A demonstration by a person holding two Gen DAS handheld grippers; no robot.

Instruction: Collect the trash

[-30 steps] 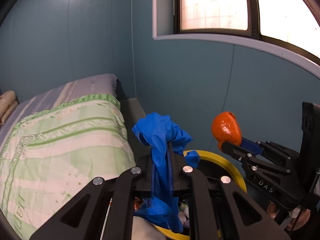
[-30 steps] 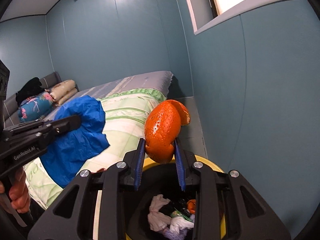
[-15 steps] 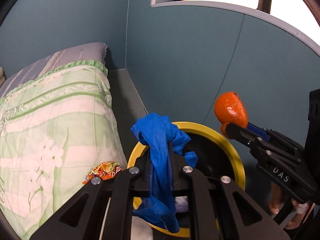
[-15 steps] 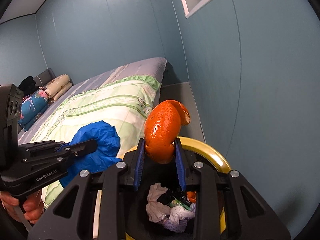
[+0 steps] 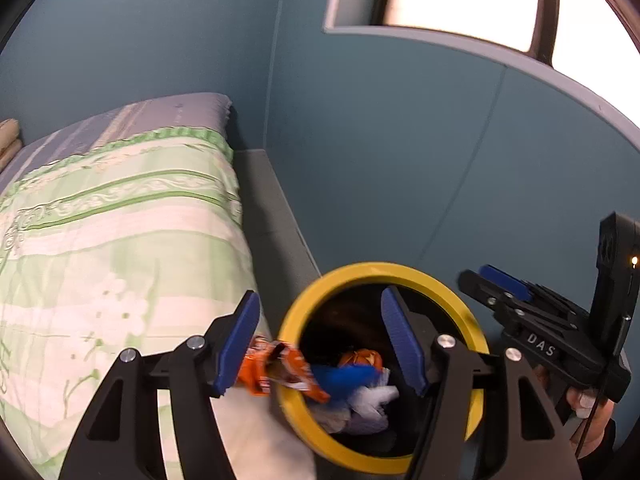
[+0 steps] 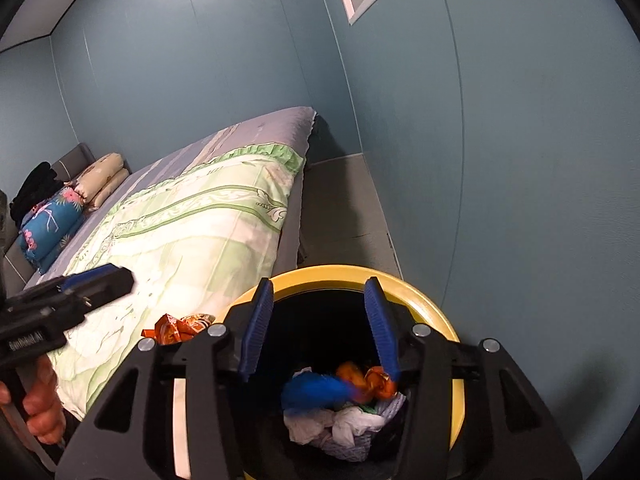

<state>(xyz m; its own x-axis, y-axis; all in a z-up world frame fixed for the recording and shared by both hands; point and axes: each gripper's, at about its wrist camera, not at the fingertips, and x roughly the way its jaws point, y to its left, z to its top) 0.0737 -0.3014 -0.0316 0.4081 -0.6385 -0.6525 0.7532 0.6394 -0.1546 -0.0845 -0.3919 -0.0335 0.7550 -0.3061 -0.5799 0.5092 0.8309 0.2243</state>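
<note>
Trash sits inside your bin (image 6: 424, 286), a round black tub with a glossy yellow ring for a rim: a crumpled blue glove (image 6: 316, 394), a dimpled orange peel (image 6: 352, 374), and soft white tissue wads (image 6: 352, 424) heaped below them. Your left gripper (image 5: 320, 344) hangs over the near rim, its ribbed blue pads spreading with nothing between them. Your right gripper (image 6: 318, 328) hovers above the bin's mouth, its jaws likewise widening and bare. A crinkled orange wrapper (image 6: 180, 326) lies just outside the bin against the rim, on the edge of the bed's (image 6: 192, 224) smooth green-striped quilt.
</note>
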